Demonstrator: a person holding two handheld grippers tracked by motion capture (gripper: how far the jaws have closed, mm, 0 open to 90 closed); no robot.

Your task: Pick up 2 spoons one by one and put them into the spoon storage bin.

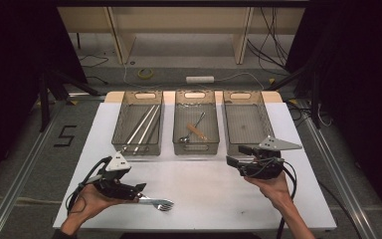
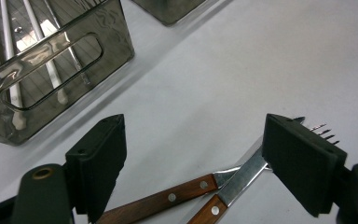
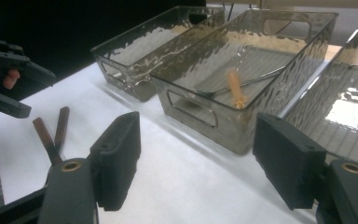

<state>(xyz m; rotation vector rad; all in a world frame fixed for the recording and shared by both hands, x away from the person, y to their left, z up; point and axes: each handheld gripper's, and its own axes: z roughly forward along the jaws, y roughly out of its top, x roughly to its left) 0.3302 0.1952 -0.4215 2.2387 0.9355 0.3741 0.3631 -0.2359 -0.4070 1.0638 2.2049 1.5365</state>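
Two wooden-handled forks lie crossed on the white desk, between the wide-apart jaws of the left gripper, which do not touch them. The right gripper hangs near the trays, jaws apart and holding nothing.

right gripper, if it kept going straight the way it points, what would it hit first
Most likely the near wall of the middle bin, straight ahead between the open jaws of the right gripper. Depth is hard to judge; bare table lies before it.
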